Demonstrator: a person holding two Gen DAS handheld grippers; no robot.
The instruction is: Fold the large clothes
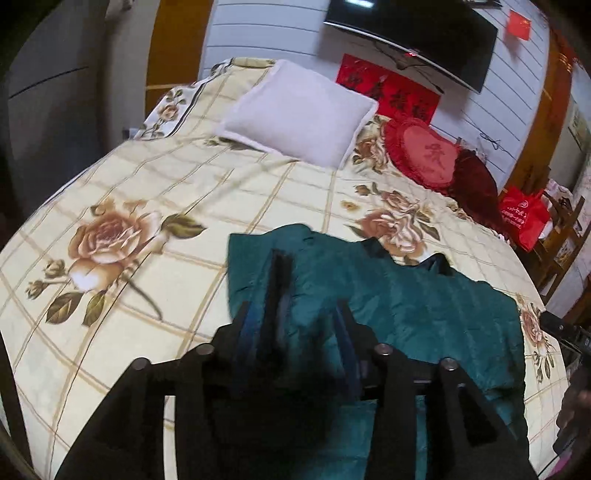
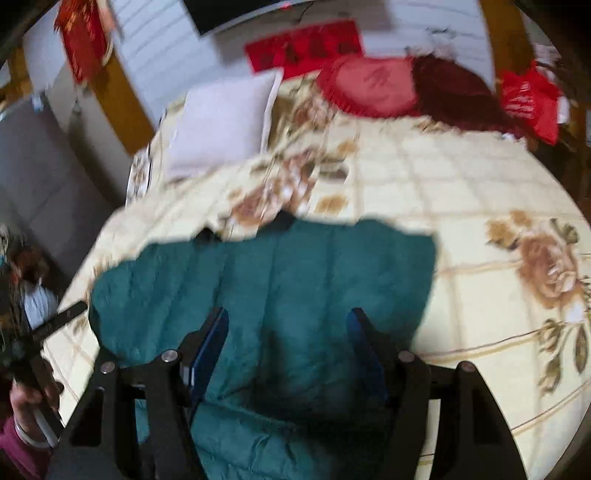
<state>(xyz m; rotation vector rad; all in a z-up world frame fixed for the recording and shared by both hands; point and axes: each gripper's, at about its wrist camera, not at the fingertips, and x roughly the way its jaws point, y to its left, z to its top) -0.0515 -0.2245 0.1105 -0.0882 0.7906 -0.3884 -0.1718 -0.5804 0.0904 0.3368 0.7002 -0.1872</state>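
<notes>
A teal quilted garment (image 1: pixel 406 306) lies flat on the floral bedspread (image 1: pixel 147 295), with a dark collar at its far edge. In the left wrist view my left gripper (image 1: pixel 295 314) hovers over the garment's left part, blurred, its blue-padded fingers apart and nothing pinched between them. The right wrist view shows the same garment (image 2: pixel 295 266) spread below my right gripper (image 2: pixel 288 314), whose fingers stand wide apart above the cloth. At that view's left edge a hand (image 2: pixel 29 398) in a purple sleeve holds the other gripper.
A white pillow (image 1: pixel 299 118), a red heart cushion (image 1: pixel 424 151) and a dark red cushion (image 1: pixel 476 184) lie at the head of the bed. A red bag (image 1: pixel 524 218) and a wooden chair stand to the right. A television (image 1: pixel 413 33) hangs on the wall.
</notes>
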